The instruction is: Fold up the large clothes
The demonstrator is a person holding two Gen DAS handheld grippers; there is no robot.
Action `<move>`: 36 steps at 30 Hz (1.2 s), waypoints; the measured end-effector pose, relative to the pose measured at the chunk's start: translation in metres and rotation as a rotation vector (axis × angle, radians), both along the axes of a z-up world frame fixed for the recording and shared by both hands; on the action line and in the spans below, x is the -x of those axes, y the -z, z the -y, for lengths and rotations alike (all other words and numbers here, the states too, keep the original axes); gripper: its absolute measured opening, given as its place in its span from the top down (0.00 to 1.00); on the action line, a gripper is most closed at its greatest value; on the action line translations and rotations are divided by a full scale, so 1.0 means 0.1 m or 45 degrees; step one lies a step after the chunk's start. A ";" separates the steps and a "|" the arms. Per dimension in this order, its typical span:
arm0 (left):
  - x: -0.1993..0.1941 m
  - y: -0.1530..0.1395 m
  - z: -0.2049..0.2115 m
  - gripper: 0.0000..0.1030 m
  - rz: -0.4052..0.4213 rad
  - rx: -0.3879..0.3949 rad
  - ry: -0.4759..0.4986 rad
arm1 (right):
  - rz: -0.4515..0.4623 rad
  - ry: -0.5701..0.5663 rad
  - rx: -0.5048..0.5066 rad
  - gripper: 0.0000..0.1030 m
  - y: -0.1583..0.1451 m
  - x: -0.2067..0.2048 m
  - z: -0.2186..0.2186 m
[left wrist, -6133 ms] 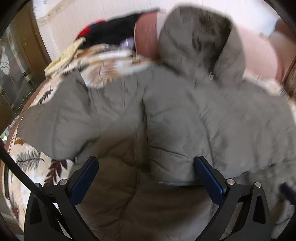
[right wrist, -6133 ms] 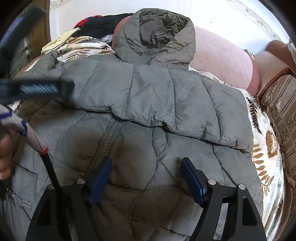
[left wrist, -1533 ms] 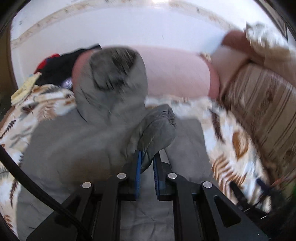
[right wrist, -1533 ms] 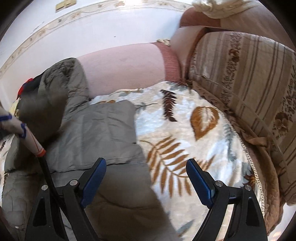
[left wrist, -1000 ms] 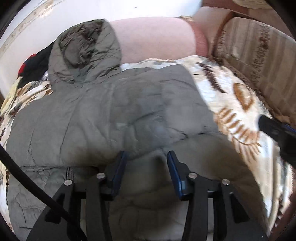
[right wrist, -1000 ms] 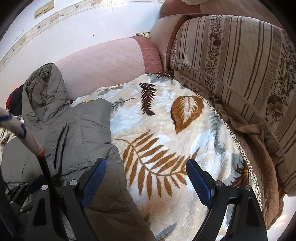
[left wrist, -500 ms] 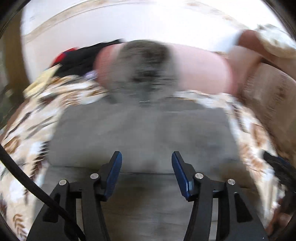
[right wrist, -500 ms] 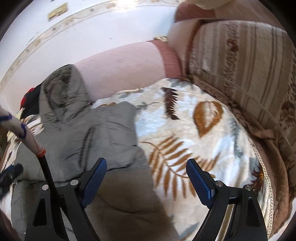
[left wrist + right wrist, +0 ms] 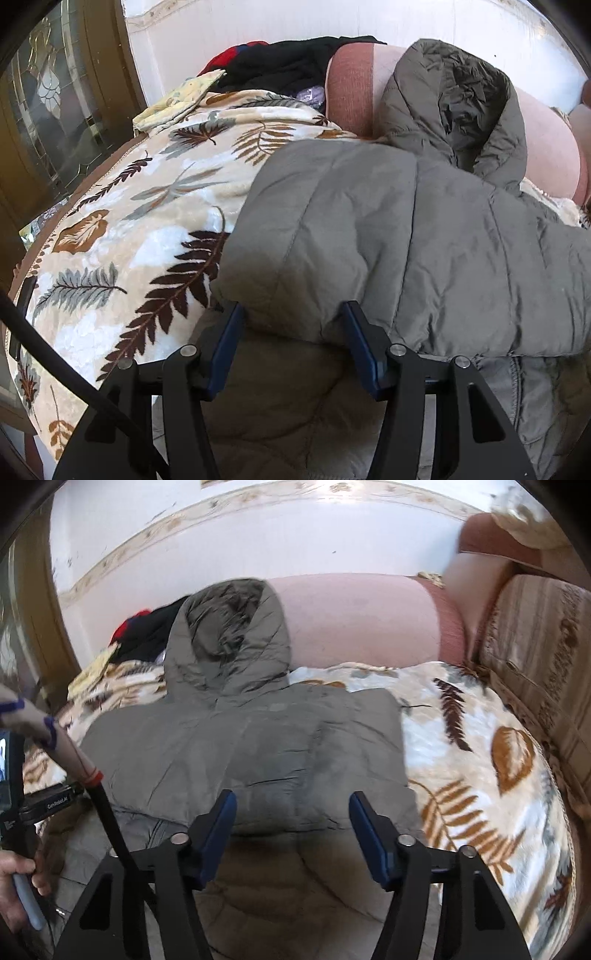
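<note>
Grey quilted hooded jacket [image 9: 251,746] lay on leaf-print blanket [image 9: 480,760], sleeves folded across, hood against pink bolster [image 9: 354,620]. Left gripper [image 9: 291,347] part-open, empty. Right gripper [image 9: 290,830], jaws just narrowing, empty — probably poised over the fold's edge for the next fold.

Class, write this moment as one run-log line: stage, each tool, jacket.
stage: sleeves folded in | left tool: open, over jacket | right tool: open, just been closing, nothing between | hood: on cushion

One grey hooded jacket [image 9: 251,746], one leaf-patterned blanket [image 9: 480,775], one pink bolster [image 9: 354,620] and two grippers [image 9: 291,321] [image 9: 291,805] are counted.
</note>
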State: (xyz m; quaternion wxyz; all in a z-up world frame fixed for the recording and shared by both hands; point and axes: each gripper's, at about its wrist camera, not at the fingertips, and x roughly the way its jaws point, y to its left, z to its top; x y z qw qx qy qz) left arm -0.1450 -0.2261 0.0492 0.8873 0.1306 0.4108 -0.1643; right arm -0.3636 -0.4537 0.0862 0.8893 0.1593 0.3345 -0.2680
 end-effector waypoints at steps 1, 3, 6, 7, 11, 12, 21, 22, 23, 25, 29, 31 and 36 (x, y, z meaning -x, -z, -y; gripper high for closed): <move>-0.01 0.04 0.02 0.45 0.005 -0.010 0.003 | -0.033 -0.002 -0.011 0.37 0.07 -0.08 0.01; -0.02 0.09 0.03 0.44 0.015 -0.032 0.012 | -0.097 -0.001 -0.041 0.40 0.20 -0.18 0.05; -0.03 0.14 0.05 0.43 0.007 -0.030 0.015 | -0.190 0.005 -0.084 0.42 0.41 -0.29 0.10; -0.03 0.15 0.05 0.41 0.004 -0.027 0.013 | -0.204 0.008 -0.090 0.42 0.44 -0.29 0.11; -0.04 0.20 0.03 0.39 -0.005 -0.011 0.005 | -0.269 0.008 -0.097 0.42 0.55 -0.35 0.11; -0.05 0.21 0.03 0.38 -0.004 -0.008 0.003 | -0.277 0.008 -0.093 0.42 0.56 -0.36 0.10; -0.05 0.24 0.04 0.37 0.007 -0.015 -0.002 | -0.359 0.005 -0.080 0.39 0.69 -0.44 0.05; -0.06 0.25 0.04 0.36 0.006 -0.012 -0.004 | -0.365 0.005 -0.071 0.38 0.69 -0.44 0.04; -0.06 0.25 0.04 0.35 0.004 -0.010 -0.007 | -0.368 0.005 -0.066 0.38 0.69 -0.44 0.04; -0.06 0.25 0.03 0.32 0.000 -0.005 -0.015 | -0.368 0.006 -0.063 0.38 0.68 -0.44 0.03; -0.08 0.24 -0.03 0.30 -0.014 0.024 -0.027 | -0.352 0.010 -0.074 0.38 0.66 -0.41 0.03; -0.06 0.22 -0.05 0.30 -0.014 0.034 -0.028 | -0.333 0.012 -0.091 0.37 0.62 -0.37 0.04; 0.04 0.13 -0.10 0.30 -0.010 0.038 -0.018 | -0.246 0.026 -0.121 0.37 0.47 -0.27 0.07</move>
